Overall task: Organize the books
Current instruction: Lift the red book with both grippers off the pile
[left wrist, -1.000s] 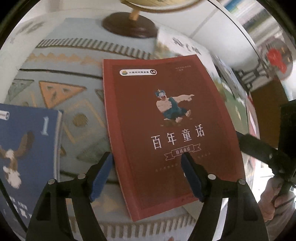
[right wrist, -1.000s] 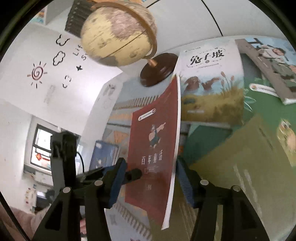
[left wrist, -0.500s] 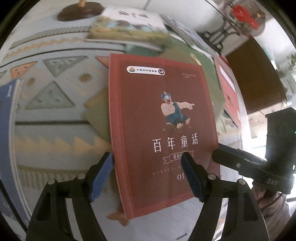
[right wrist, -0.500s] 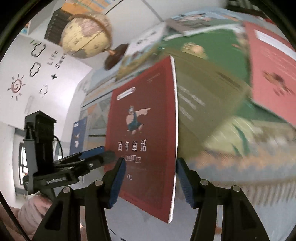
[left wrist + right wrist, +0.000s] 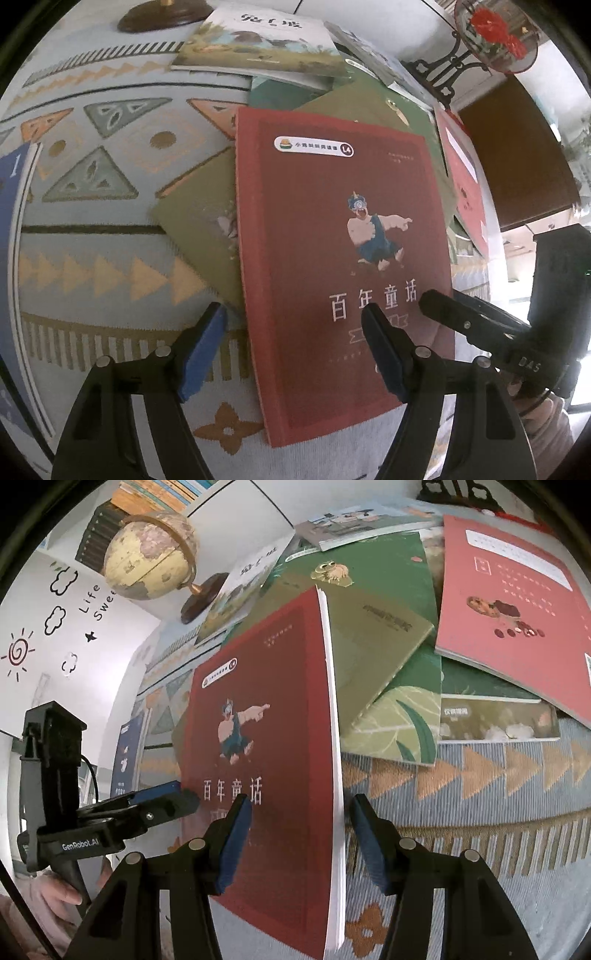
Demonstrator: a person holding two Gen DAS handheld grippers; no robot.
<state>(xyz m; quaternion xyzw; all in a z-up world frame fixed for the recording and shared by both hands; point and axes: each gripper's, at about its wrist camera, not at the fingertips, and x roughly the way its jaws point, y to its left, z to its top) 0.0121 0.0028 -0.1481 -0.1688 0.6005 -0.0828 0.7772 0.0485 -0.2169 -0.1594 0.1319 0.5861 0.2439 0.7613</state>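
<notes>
A dark red book with a cartoon figure and white Chinese title is held above the patterned cloth. My left gripper straddles its spine edge, jaws wide apart, blue pads not pressing it. My right gripper straddles the book's white page edge, jaws also wide apart. Each gripper shows in the other's view, at the book's lower edge. What bears the book I cannot tell.
A pile of overlapping books lies behind: olive, green, pink and an illustrated one. A blue book lies at the left. A globe stands at the back on the patterned tablecloth.
The red book has moved from over the cloth near the blue book to over the pile at the right, and has come lower and flatter. Both grippers moved with it.
</notes>
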